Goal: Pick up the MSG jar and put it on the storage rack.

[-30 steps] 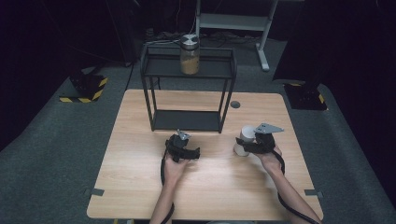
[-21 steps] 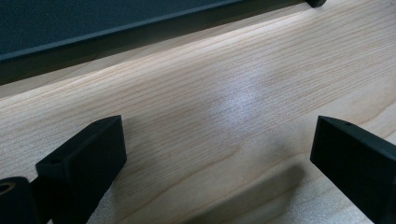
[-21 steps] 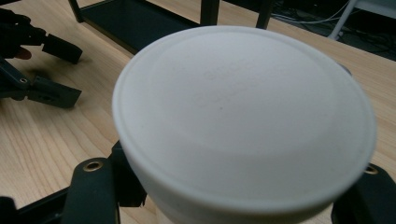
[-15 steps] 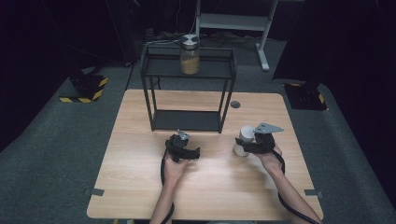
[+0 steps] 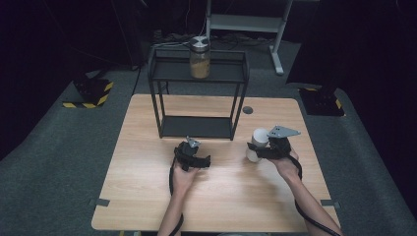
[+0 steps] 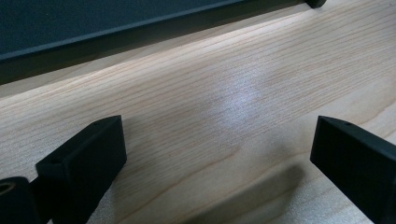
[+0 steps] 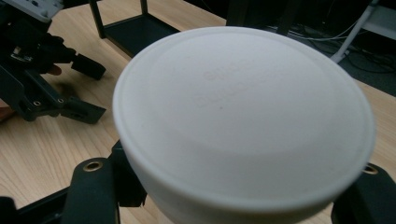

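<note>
Centrally, wooden table [image 5: 147, 196]. Right gripper [image 5: 260, 151] clamps white cup [image 5: 256, 143], tilted, at table's right side, right of black shelf [image 5: 196, 127]. Left gripper [image 5: 189, 145] near table centre, just before shelf, jaws spread wide, nothing between. Jar [image 5: 199, 58] on shelf top.

One wooden bench [image 5: 147, 196] carries one black two-tier shelf rack [image 5: 198, 98], and one glass jar [image 5: 199, 58] with a metal lid stands on the rack's top tier. There is one white lidded container [image 5: 255, 145], and two hand-held tools: the left tool [image 5: 193, 153] and the right tool [image 5: 268, 147].
</note>
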### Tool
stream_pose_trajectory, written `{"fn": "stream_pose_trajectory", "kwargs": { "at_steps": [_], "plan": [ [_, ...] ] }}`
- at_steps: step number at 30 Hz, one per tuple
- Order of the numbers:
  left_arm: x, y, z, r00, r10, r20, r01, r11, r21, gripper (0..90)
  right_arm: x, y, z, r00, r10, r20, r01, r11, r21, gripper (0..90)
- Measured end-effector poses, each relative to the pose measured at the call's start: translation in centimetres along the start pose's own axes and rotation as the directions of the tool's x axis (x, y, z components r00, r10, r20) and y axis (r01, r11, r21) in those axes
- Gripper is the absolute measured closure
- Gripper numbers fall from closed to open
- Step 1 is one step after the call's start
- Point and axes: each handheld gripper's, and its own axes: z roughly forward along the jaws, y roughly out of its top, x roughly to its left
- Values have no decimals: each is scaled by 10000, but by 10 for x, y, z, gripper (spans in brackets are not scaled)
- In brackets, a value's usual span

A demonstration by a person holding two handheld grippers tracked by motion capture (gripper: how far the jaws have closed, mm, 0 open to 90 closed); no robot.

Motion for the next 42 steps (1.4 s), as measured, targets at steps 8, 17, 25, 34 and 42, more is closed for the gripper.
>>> {"fn": "stream_pose_trajectory", "kwargs": {
  "at_steps": [8,17,25,34,42],
  "plan": [
    [0,0,0,10000,-4,3,4,10000,3,36,-1,10,-4,9998,48,-179,-49,9999,-87,348],
    [0,0,0,10000,-16,6,16,10000,1,36,-1,26,-7,9991,-30,-415,28,10000,-49,348],
    [0,0,0,10000,-5,-16,5,10000,1,36,4,44,-11,9969,-484,-617,490,9988,89,348],
    [0,0,0,10000,-2,-20,2,10000,1,37,-1,58,-16,9937,-388,-1056,384,9992,-59,348],
    [-1,0,0,10000,9,-25,-9,10000,1,37,-3,73,-22,9889,-456,-1412,432,9989,-201,348]
  ]
}}
